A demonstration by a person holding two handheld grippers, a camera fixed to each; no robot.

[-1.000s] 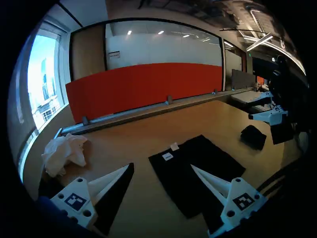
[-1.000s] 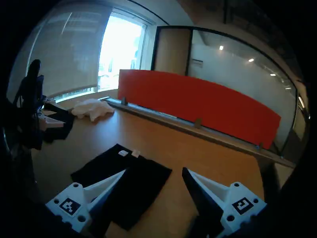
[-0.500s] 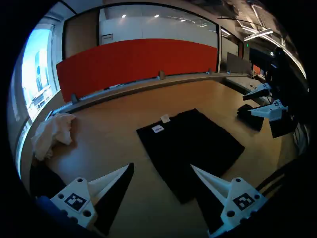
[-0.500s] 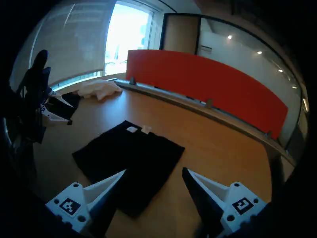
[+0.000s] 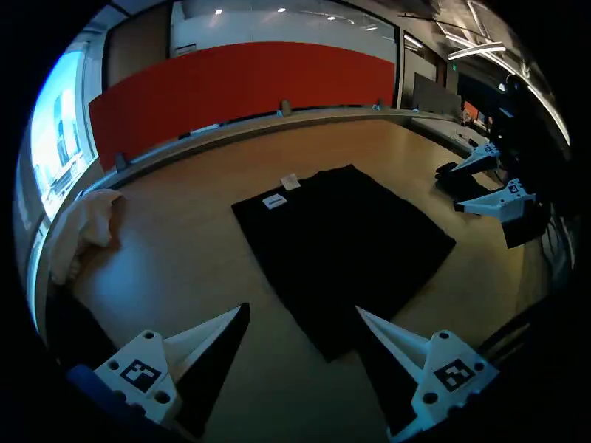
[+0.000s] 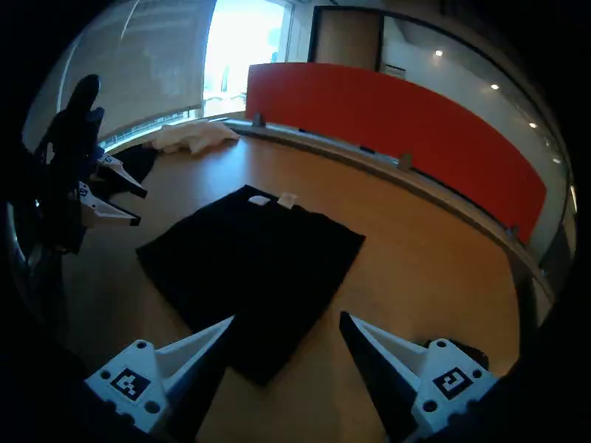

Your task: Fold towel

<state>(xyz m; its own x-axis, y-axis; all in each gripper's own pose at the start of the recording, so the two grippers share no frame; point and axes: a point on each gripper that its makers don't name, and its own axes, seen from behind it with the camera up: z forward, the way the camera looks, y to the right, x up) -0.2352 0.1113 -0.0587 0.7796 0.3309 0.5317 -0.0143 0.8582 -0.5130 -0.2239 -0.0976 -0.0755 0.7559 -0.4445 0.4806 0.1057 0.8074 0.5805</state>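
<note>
towel (image 5: 343, 236) nearer now, flat ahead of left gripper (image 5: 303, 328) and right gripper (image 6: 288, 336)

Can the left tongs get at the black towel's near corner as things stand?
Probably yes: the left tongs are open, and the black towel lies flat just ahead, near corner uncovered.

You've moved your left gripper (image 5: 301, 308) and right gripper (image 6: 287, 316) in and tilted them down toward the black towel (image 5: 343, 236). It looms larger now, and the red screen (image 5: 244, 81) has slid upward.
</note>
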